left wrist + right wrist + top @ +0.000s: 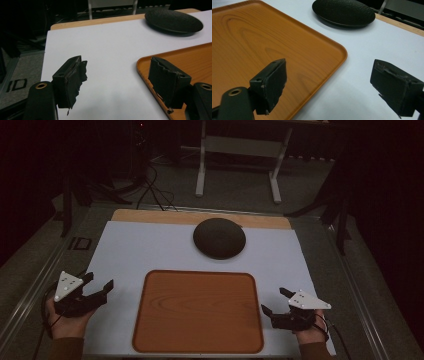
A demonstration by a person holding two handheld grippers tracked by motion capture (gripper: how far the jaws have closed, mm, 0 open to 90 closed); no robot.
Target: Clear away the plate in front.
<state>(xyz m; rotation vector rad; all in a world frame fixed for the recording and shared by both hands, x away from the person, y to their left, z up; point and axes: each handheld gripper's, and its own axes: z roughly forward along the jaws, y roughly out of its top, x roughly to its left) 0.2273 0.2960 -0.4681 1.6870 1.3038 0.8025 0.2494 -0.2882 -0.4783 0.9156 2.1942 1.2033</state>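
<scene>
beside the tray, both grippers seemingly hold nothing, fingers apart.

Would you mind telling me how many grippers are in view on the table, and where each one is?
2. The left gripper is held left of the wooden tray, jaws apart; the right gripper is held right of the tray, jaws apart too.

Open white mat either side of the wooden tray. Bare tray floor, low rim. Farther back, one dark domed object, possibly a lid, blocking the middle.
</scene>
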